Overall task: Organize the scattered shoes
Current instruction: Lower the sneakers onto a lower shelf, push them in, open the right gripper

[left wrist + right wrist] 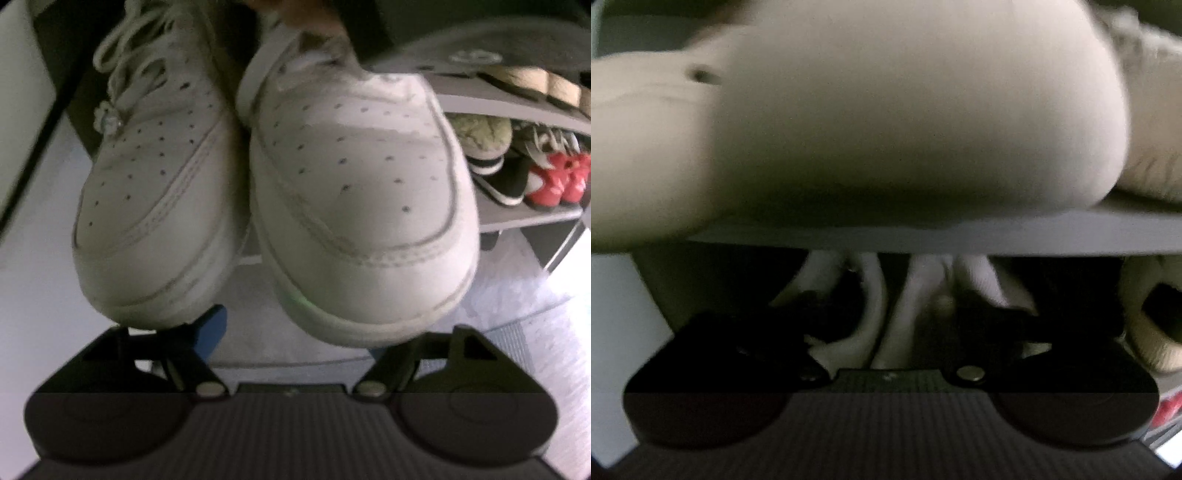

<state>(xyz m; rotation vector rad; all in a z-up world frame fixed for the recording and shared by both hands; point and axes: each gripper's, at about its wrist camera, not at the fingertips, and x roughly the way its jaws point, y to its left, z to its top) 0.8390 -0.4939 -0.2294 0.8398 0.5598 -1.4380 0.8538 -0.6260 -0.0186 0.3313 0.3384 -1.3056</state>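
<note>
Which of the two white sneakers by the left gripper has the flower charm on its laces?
The left white sneaker: a small flower charm hangs from its laces. The right white sneaker shows none.

Black left gripper (291,332), blue pad, ribbed base, silver screws

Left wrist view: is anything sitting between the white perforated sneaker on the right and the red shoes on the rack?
Yes. In the left wrist view, a fuzzy olive-green slipper and a black shoe with a white sole sit between the white perforated sneaker and the red shoes.
</note>
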